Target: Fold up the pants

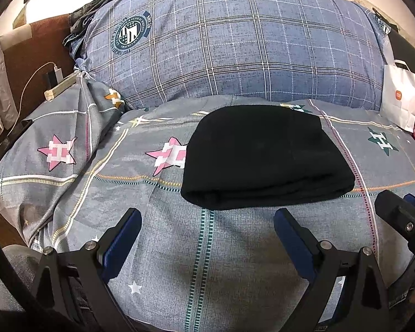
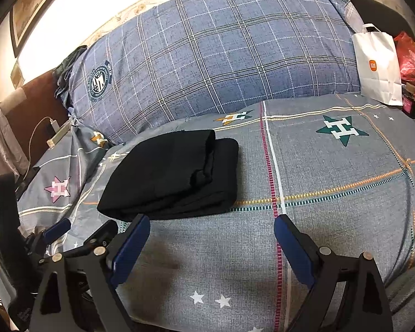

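Lying folded on the bed sheet (image 1: 163, 249), at 12 o'clock of the left hand-held gripper (image 1: 207, 222) and 11 o'clock of the right hand-held gripper (image 2: 211, 228), both spread and empty: black pants (image 1: 265, 157), looking soft, light, limp; pinching best at the thick folded edge

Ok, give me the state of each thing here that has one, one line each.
pants: folded into a compact stack, lying flat on the bed, not held.
left gripper: open, empty.
right gripper: open, empty.
paper bag: standing upright.
charger: cable plugged in.
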